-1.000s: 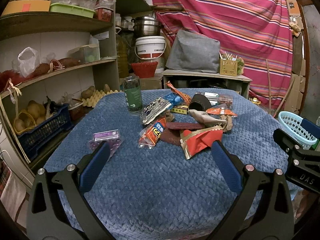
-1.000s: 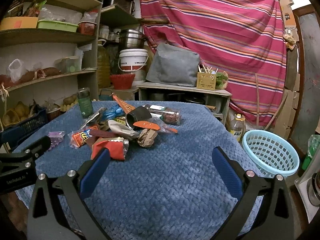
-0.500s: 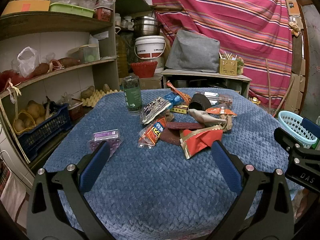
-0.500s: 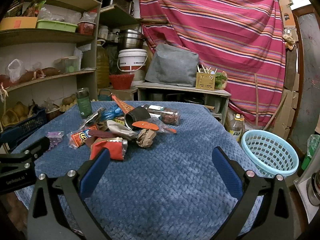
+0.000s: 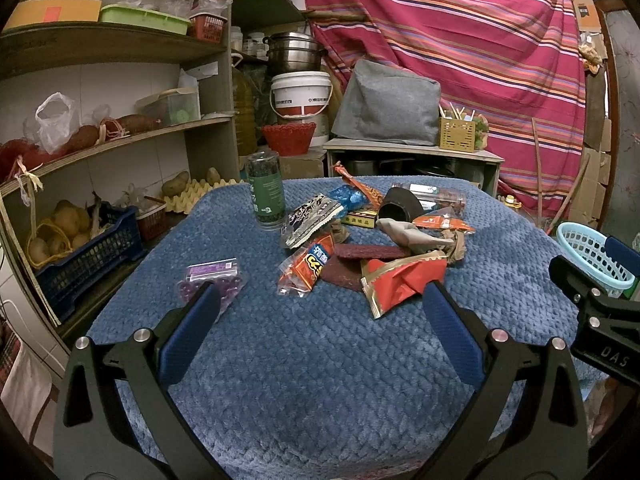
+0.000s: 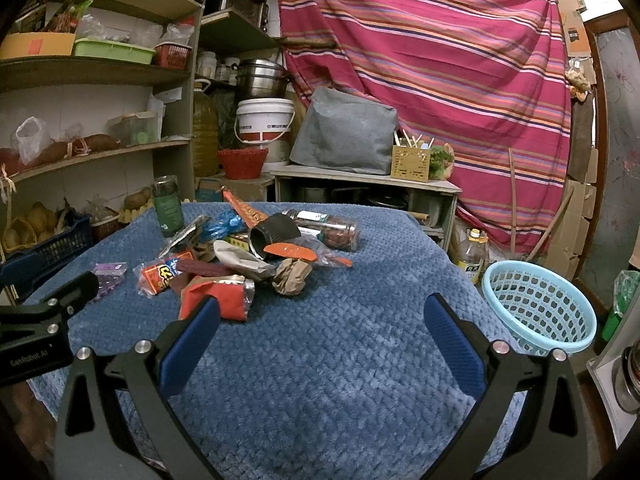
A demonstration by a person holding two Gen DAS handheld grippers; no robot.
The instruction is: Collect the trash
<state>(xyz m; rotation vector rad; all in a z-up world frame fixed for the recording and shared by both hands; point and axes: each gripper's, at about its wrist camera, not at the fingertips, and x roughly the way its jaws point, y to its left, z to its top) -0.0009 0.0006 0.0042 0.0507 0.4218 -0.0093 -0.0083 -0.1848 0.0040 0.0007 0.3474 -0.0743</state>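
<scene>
A blue quilted table cover (image 5: 320, 380) fills both views, backed by a striped pink curtain (image 6: 440, 60) and wooden shelves (image 5: 100, 140) at the left. Off the table's right edge sits a light blue plastic basket (image 6: 538, 312). The trash pile (image 5: 372, 240) of wrappers lies mid-table, with a red foil wrapper (image 5: 400, 280) nearest, a green jar (image 5: 266, 194) upright behind and a purple packet (image 5: 212, 278) apart at left. The left gripper (image 5: 318, 300) and right gripper (image 6: 318, 308) both hang spread wide and empty, short of the pile
</scene>
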